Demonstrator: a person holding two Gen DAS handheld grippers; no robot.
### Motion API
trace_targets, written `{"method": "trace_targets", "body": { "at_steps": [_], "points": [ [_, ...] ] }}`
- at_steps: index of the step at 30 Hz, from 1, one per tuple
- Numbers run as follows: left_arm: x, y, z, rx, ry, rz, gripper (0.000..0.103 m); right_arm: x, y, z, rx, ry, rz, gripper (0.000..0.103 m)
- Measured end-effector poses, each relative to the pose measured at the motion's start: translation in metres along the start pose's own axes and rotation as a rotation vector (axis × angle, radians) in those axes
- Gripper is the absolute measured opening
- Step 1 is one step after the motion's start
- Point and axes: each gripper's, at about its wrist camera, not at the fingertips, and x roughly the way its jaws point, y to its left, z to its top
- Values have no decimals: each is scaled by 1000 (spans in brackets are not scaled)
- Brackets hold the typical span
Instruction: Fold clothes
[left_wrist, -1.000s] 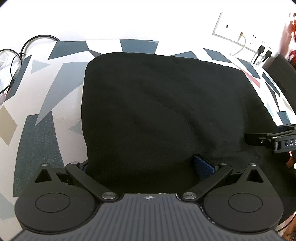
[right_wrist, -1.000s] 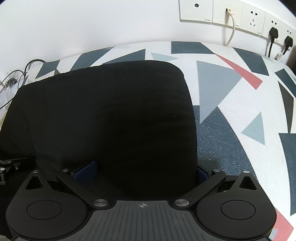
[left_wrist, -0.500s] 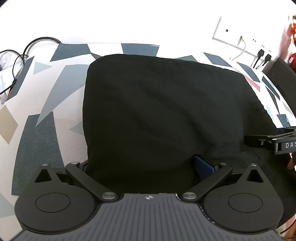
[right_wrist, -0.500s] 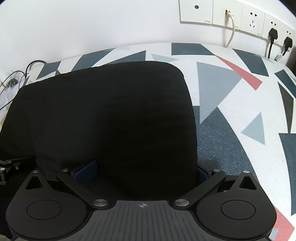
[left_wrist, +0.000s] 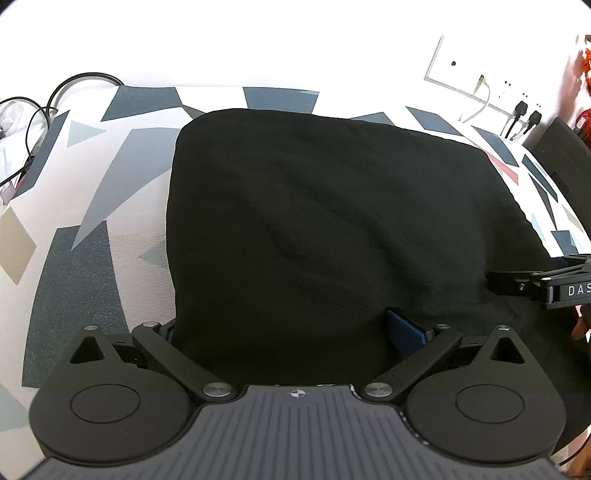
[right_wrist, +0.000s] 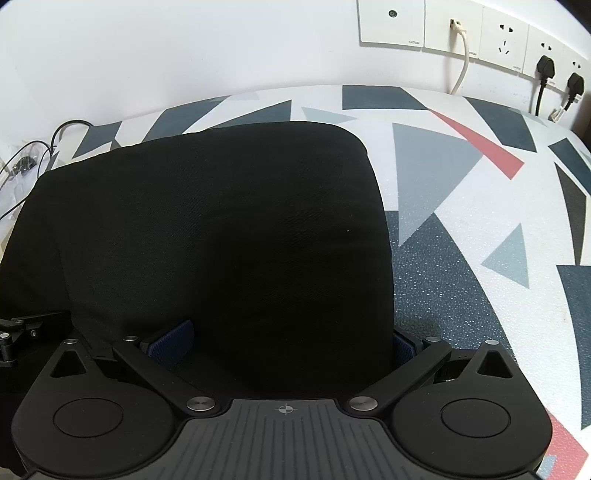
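left wrist view: the black garment (left_wrist: 332, 229) lies as a folded slab on the patterned bench (left_wrist: 74, 258), its far edge drawing a little nearer the camera than it was a second ago, so the near edge seems to be carried slowly forward over the rest. the left tongs (left_wrist: 284, 332) are spread wide, with the cloth's near edge filling the gap; one blue pad (left_wrist: 404, 332) shows at the right and the other is mostly hidden under the fabric, so i cannot tell whether the cloth is truly pinched or merely resting between them. the right tongs (right_wrist: 291, 343) stand the same way over the garment's right-hand corner, blue pad (right_wrist: 171, 341) to one side, fabric between. each tool's tip appears at the edge of the other's view, side by side along the near hem. the shift since half a second ago is slight, which suggests the fold is only just beginning or being settled; the wall sockets (right_wrist: 502, 40) and cables (left_wrist: 40, 110) sit well apart.
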Motion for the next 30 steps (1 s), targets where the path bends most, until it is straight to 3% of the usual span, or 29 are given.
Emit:
{"method": "trace_targets", "body": {
  "at_steps": [10,20,30],
  "points": [
    [5,2,8,-7,36,2,103,1,-1,3,2,14,4,102],
    [8,7,14,-38,49,-11,103,0,-11,10,-13,61,69,102],
    [3,6,6,-20,21,-17,101,-3,-17,9,20,61,35,102]
  ]
}}
